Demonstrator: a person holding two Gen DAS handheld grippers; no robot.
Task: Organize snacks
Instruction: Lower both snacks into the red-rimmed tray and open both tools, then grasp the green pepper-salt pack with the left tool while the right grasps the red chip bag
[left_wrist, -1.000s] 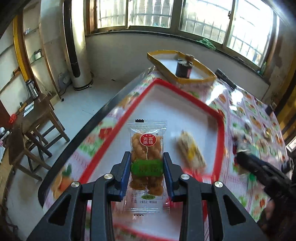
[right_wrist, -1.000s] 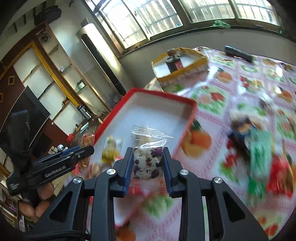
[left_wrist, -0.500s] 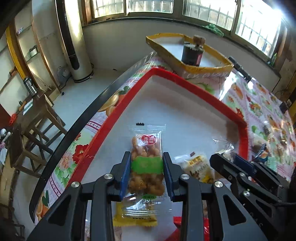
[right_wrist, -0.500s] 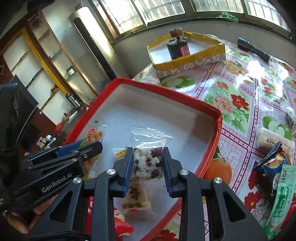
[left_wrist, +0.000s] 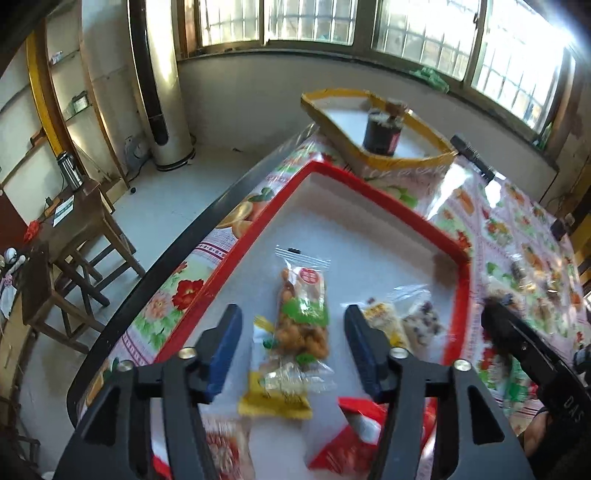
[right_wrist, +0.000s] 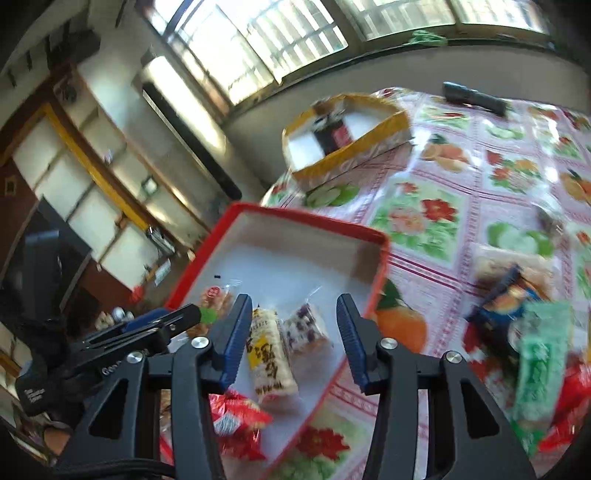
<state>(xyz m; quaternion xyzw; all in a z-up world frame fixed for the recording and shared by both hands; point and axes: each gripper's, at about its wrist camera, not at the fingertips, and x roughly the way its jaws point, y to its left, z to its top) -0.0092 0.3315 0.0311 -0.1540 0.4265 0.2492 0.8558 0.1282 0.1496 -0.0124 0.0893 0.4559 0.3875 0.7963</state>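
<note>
Two handheld grippers hover over a red tray (left_wrist: 373, 186) on a bench (right_wrist: 461, 206) covered with a fruit-and-flower cloth.

In the left wrist view, the left gripper (left_wrist: 293, 339) has its blue-padded fingers (left_wrist: 223, 339) apart and opening. A clear twist pack (left_wrist: 303, 306) of golden fried snack, with a green band, lies on the white tray floor between them, touching neither pad. Its near end overlaps a yellow pack (left_wrist: 275, 400). To the right in the tray lie a rice bar (left_wrist: 382, 321) and, touching it, a speckled bar (left_wrist: 423, 325). A red pack (left_wrist: 351, 439) sits at the near edge.

In the right wrist view, the right gripper (right_wrist: 293, 334) also has its fingers (right_wrist: 352, 336) apart and opening. The rice bar (right_wrist: 271, 365) and the speckled bar (right_wrist: 306, 328) lie side by side in the tray between them, gripped by neither. The left gripper (right_wrist: 177, 321) shows at the left, over the twist pack (right_wrist: 214, 299).

Far across the bench stands a yellow box (right_wrist: 347, 136) holding a dark jar (right_wrist: 334, 129). To the right of the tray, loose snacks (right_wrist: 535, 332) lie blurred on the cloth.
</note>
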